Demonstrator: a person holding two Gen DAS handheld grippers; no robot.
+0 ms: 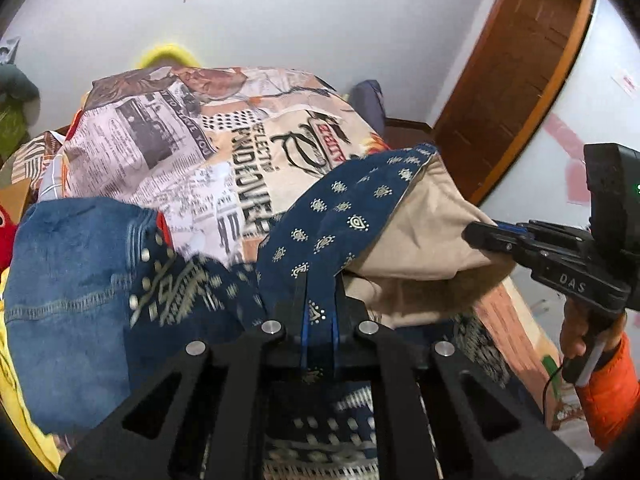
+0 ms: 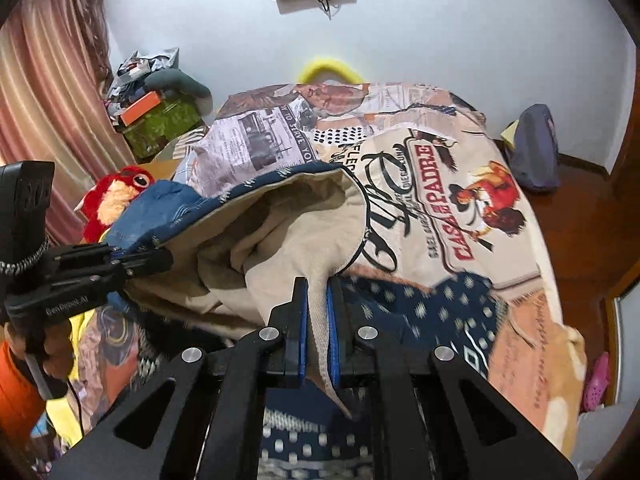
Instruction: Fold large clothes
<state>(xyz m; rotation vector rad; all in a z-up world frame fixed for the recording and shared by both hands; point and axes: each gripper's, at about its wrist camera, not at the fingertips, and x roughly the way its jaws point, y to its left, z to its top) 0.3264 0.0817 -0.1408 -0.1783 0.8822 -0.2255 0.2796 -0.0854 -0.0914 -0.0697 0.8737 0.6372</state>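
Note:
A large navy garment [image 1: 340, 216] with a cream paisley print and a beige inner side [image 2: 272, 232] is held up above the bed. My left gripper [image 1: 319, 280] is shut on its navy edge. My right gripper [image 2: 317, 284] is shut on its beige edge. The right gripper also shows in the left wrist view [image 1: 480, 236], at the right, level with the cloth. The left gripper also shows in the right wrist view [image 2: 156, 260], at the left. The cloth hangs in a fold between the two grippers.
The bed carries a printed cover [image 2: 460, 184] with newspaper and poster motifs. Blue jeans [image 1: 72, 264], a red plush toy [image 2: 116, 196] and yellow cloth [image 1: 12, 380] lie at its left. A grey bag [image 2: 536, 148] sits at the far right. A wooden door [image 1: 516, 64] stands to the right.

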